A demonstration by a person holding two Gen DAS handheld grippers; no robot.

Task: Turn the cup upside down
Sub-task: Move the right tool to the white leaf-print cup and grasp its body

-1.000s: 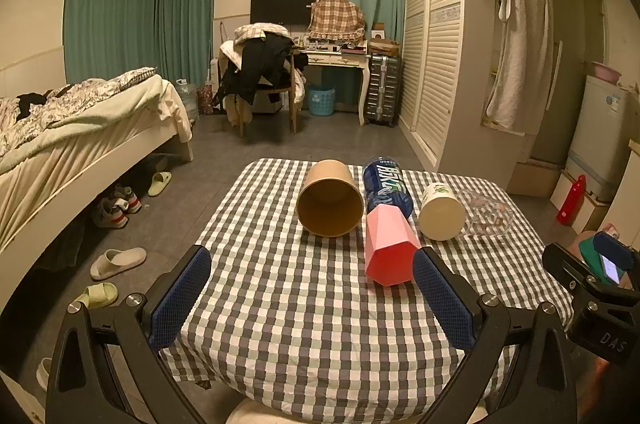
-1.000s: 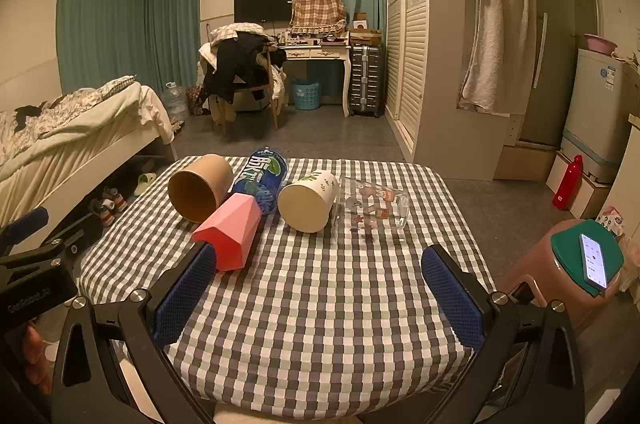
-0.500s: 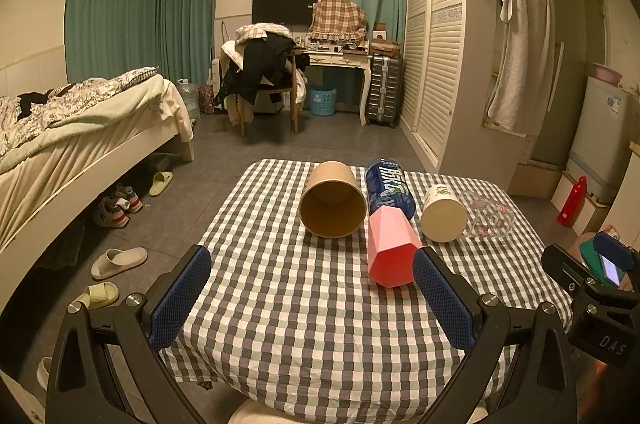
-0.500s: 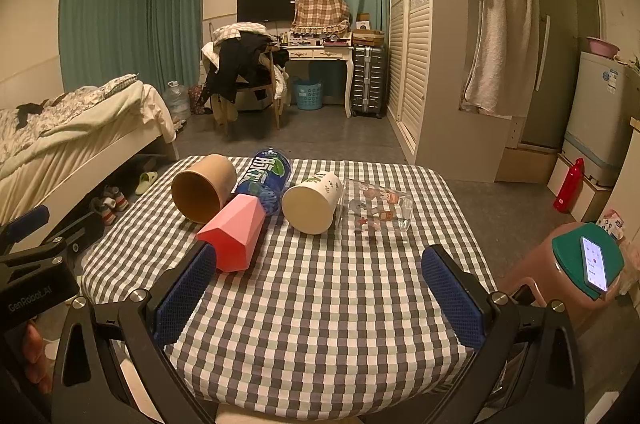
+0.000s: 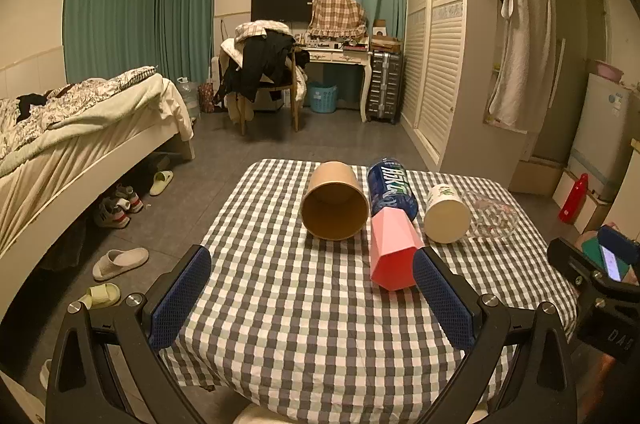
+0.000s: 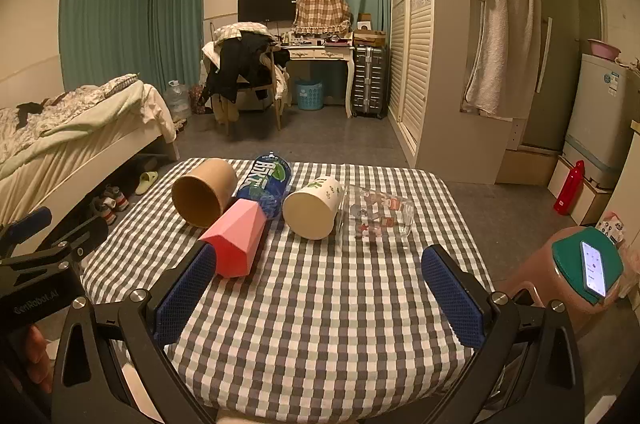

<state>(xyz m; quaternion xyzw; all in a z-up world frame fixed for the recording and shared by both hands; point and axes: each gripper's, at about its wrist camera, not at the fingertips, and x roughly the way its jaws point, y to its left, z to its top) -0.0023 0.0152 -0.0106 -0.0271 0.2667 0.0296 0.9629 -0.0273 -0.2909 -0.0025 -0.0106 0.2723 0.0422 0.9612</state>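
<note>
Several cups lie on their sides on the checked table (image 5: 304,308) (image 6: 320,304): a brown paper cup (image 5: 335,206) (image 6: 204,192), a pink faceted cup (image 5: 393,252) (image 6: 236,238), a blue printed cup (image 5: 391,186) (image 6: 266,180), a white cup with leaf print (image 5: 446,218) (image 6: 312,206) and a clear glass (image 5: 494,218) (image 6: 376,216). My left gripper (image 5: 312,296) is open and empty above the near table edge, its right pad close to the pink cup. My right gripper (image 6: 318,296) is open and empty, short of the white cup and glass.
A bed (image 5: 72,128) with shoes and slippers (image 5: 120,260) under and beside it is at the left. A pink stool with a phone on a green lid (image 6: 588,264) stands right of the table. A wardrobe (image 5: 448,64) and a red bottle (image 5: 574,198) are at the right.
Both grippers have drifted slightly, so the cups shift a little in view. The jaws stay open and the cups have not moved.
</note>
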